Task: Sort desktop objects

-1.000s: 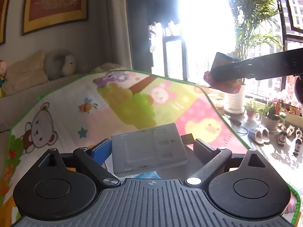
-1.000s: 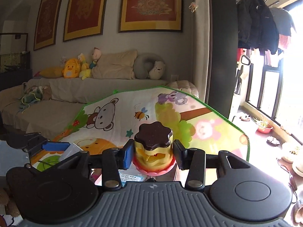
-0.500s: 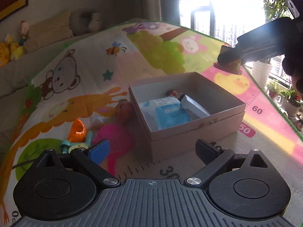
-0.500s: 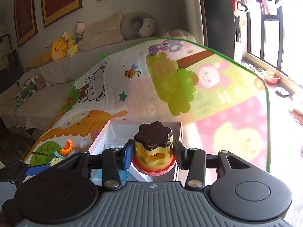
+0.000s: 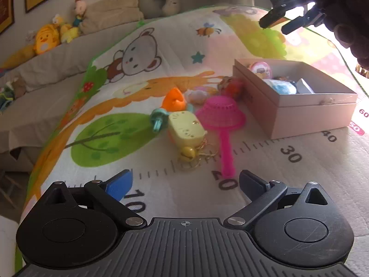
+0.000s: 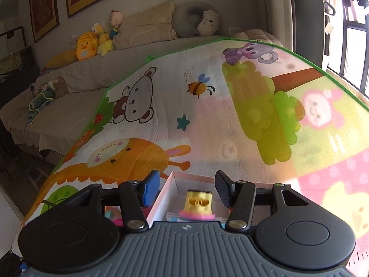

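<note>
My left gripper [image 5: 184, 183] hangs low over the picture mat with its jaws opening and nothing between them. Ahead of it lie a pink toy sieve [image 5: 220, 115], a pale yellow case with a bell keychain [image 5: 185, 130], an orange toy [image 5: 174, 100] and a teal piece [image 5: 158, 120]. The cardboard box [image 5: 311, 109] stands to their right with several items inside. My right gripper [image 6: 186, 190] is above that box [image 6: 171, 184], jaws opening. The yellow pudding toy with a pink base [image 6: 198, 205] sits blurred below the fingers, clear of both pads.
The mat [image 6: 207, 120] slopes up to a grey sofa [image 6: 69, 87] with plush toys and cushions. In the left wrist view the right gripper [image 5: 274, 27] and the hand holding it [image 5: 346, 11] hover over the box's far side. Windows lie to the right.
The left gripper held a grey flat device a second ago, was empty half a second ago, and has swung left and down to the loose toys. The right gripper moved over the box and released the pudding toy.
</note>
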